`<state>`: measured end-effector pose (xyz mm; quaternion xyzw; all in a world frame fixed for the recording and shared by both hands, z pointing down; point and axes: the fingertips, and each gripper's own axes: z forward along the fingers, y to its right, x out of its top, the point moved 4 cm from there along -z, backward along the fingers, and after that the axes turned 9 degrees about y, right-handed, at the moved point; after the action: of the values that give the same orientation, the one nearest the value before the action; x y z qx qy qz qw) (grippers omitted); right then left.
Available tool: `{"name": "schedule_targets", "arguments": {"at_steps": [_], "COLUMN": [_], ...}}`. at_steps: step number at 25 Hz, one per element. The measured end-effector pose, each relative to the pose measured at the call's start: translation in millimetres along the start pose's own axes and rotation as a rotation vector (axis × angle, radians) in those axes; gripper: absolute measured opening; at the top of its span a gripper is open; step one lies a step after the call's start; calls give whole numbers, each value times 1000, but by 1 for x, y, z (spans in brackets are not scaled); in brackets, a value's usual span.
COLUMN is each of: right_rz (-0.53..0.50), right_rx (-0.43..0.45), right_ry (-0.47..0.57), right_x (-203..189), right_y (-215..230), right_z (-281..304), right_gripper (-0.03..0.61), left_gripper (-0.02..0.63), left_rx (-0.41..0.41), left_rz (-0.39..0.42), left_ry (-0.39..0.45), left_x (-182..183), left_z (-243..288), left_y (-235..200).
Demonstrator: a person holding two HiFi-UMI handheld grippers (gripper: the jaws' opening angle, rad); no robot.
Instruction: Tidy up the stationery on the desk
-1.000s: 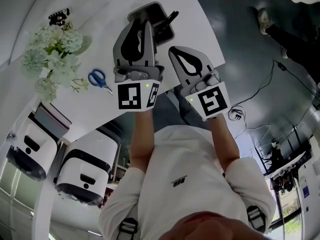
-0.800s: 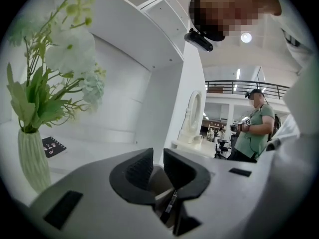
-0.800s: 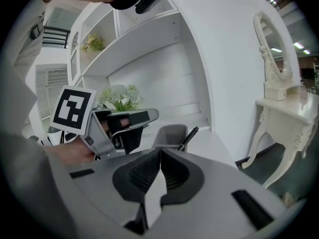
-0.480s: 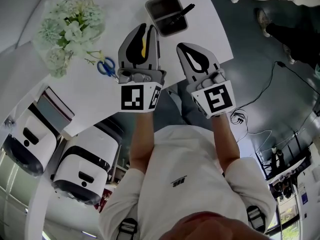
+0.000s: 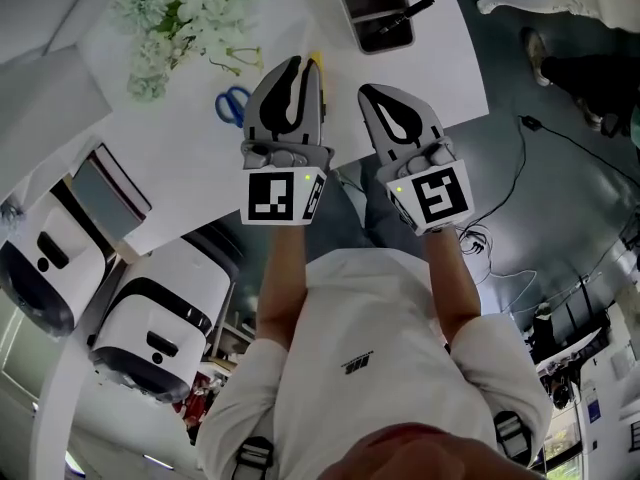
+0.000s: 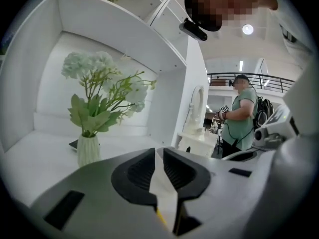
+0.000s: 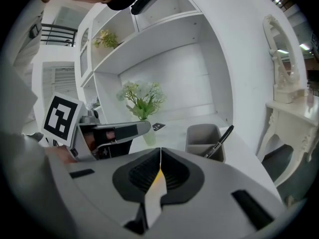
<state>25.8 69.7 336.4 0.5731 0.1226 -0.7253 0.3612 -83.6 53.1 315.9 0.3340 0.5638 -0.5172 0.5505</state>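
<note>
On the white desk (image 5: 180, 158) a grey pen holder (image 5: 372, 8) stands at the far right with a black pen (image 5: 405, 15) leaning out of it. Blue-handled scissors (image 5: 233, 103) lie left of my left gripper (image 5: 297, 63). A yellow pencil (image 5: 316, 64) lies right beside that gripper's tip, mostly hidden by it. My right gripper (image 5: 372, 92) hovers over the desk's near edge, short of the holder (image 7: 203, 136). Both grippers are shut with nothing held. The pen (image 7: 219, 142) shows in the right gripper view.
A white vase of pale flowers (image 5: 190, 13) stands at the desk's far left, also in the left gripper view (image 6: 89, 148). White shelving (image 7: 164, 29) rises behind the desk. Two white machines (image 5: 165, 323) stand on the floor left of me. A person in a green shirt (image 6: 241, 116) stands beyond.
Both grippers have drawn back from the pen holder toward the desk's near edge. The left gripper no longer covers the holder, and the yellow pencil shows at its tip.
</note>
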Motion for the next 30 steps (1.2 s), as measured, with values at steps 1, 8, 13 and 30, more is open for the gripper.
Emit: {"name": "schedule_targets", "arguments": {"at_steps": [1, 8, 13, 30], "right_rz": [-2, -10, -17, -31], "right_rx": [6, 35, 56, 150], "right_ry": [-3, -28, -43, -98], "right_x": [-1, -11, -18, -33], "right_y": [-4, -22, -33, -68], "right_z": [2, 12, 20, 52], "right_gripper": [-3, -3, -3, -3], "left_gripper": [0, 0, 0, 0], "left_rx": [8, 66, 125, 332], "left_rz": [0, -5, -14, 25], "left_ry": [-8, -61, -102, -310], "left_x": [-2, -17, -30, -76], "left_z": [-6, -39, -61, -96], "left_y": [-4, -29, -49, -114]}}
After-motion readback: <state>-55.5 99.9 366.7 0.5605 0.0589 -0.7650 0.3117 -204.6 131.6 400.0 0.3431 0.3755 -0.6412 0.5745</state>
